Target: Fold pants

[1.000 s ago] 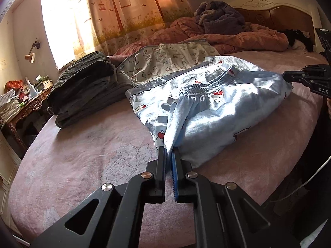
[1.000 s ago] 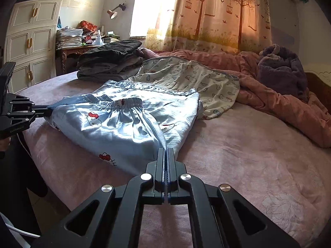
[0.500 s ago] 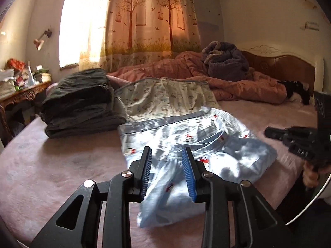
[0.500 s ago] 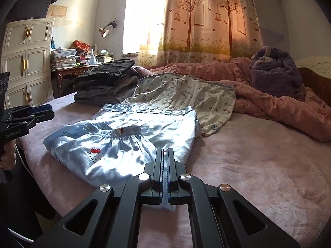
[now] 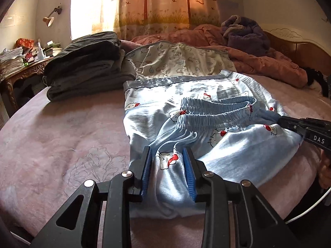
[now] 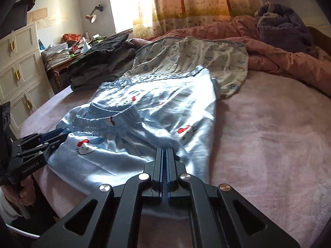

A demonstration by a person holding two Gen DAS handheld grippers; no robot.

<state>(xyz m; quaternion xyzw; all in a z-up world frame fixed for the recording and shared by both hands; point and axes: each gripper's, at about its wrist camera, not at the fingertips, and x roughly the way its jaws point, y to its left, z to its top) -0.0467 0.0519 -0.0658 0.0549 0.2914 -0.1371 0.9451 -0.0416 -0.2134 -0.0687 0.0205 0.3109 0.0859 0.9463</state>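
On the pink bed (image 5: 62, 140), creased pale-blue pants (image 5: 227, 144): left tongs (image 5: 168, 171) parted astride, right tongs (image 6: 165, 165) pinching cloth

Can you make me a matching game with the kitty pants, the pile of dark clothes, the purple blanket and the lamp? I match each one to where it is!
Things:
1. blue kitty pants
2. dark folded clothes
3. purple blanket
4. lamp

Places:
A. on the wall by the window
B. on the rumpled pink quilt by the headboard
C. on the bed, nearest the grippers
D. stacked at the bed's edge beside the desk

Pairs: 1-C, 2-D, 3-B, 4-A
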